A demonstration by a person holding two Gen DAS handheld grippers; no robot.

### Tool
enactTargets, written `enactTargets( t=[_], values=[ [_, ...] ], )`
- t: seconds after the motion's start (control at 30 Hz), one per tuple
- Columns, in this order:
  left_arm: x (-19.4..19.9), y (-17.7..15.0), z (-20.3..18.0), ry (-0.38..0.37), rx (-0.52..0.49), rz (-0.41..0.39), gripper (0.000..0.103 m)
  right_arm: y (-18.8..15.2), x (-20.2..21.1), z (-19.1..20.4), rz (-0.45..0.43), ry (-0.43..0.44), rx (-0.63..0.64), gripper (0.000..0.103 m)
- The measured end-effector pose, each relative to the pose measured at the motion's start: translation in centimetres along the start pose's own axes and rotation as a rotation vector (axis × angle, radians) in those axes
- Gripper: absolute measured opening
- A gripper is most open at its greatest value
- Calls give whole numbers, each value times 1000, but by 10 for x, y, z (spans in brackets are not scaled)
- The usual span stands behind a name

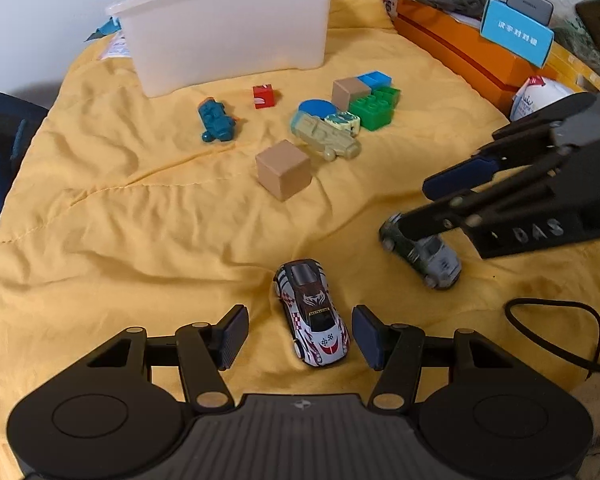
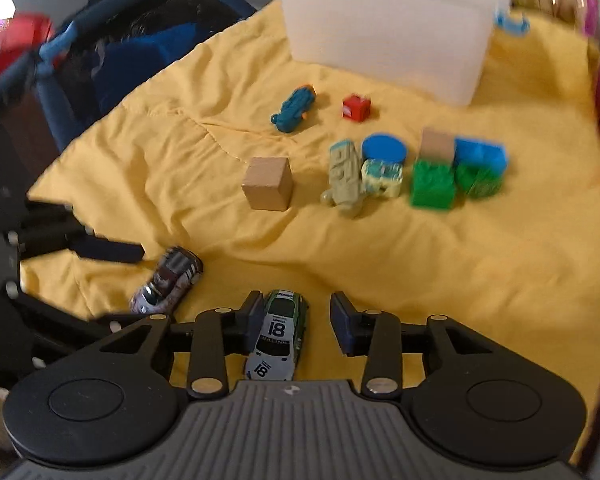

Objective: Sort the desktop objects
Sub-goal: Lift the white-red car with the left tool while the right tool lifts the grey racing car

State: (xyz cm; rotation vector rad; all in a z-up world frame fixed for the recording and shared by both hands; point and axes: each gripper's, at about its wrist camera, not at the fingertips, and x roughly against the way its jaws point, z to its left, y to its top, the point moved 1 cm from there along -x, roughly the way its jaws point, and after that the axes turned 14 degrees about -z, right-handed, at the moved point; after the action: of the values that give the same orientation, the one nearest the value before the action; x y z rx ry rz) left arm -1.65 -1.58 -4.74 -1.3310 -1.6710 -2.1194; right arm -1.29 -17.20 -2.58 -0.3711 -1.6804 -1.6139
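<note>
Inspector: Both tongs point steeply down over the yellow cloth [image 1: 100,220]. Left gripper [image 1: 300,334] spread, pads clear of the white patterned car [image 1: 312,314] lying on the cloth between them.

Clerk: And the right gripper [image 2: 296,320]?

Inspector: Jaws parted. The green-and-white car [image 2: 278,336] lies between them; the left pad looks to touch its side, the right pad stands apart. No pinch.

Clerk: Further out?

Inspector: Mid-cloth, a tan cube [image 1: 284,168]. Beyond it to the right, a beige vehicle [image 1: 326,136] beside green bricks [image 1: 374,106] and blue blocks [image 1: 374,79]; left of those, a teal vehicle [image 1: 216,120] and red cube [image 1: 265,96]. Farthest, the white bin [image 1: 228,28].
</note>
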Motion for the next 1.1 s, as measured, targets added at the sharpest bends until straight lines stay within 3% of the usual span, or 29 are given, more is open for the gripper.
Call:
enactTargets(
  t=[0.2,0.33,0.5,0.57,0.67,0.73,0.8,1.1],
  values=[
    [1,0,-10,-16,-20,2,61,-9,1,26,6,-53,111,42],
    [-6,-5,-14,-26,-10,23,58,-21,-9,32,50,-104,137,42],
    [-9,-7,-13,-13,2,23,56,-24,-9,27,40,-114,106,42],
    [-9,-7,-13,-4,-1,15,45,-25,-10,26,38,-108,98,42],
    [-8,-6,-11,3,-1,10,36,-25,-10,28,37,-106,111,42],
    [-8,-6,-10,2,-10,8,34,-25,-10,27,39,-96,106,41],
    [-9,-5,-10,1,-19,6,33,-23,-10,26,42,-77,101,35],
    [8,18,-7,20,-65,-70,33,-5,10,32,-42,-116,148,34]
  ],
)
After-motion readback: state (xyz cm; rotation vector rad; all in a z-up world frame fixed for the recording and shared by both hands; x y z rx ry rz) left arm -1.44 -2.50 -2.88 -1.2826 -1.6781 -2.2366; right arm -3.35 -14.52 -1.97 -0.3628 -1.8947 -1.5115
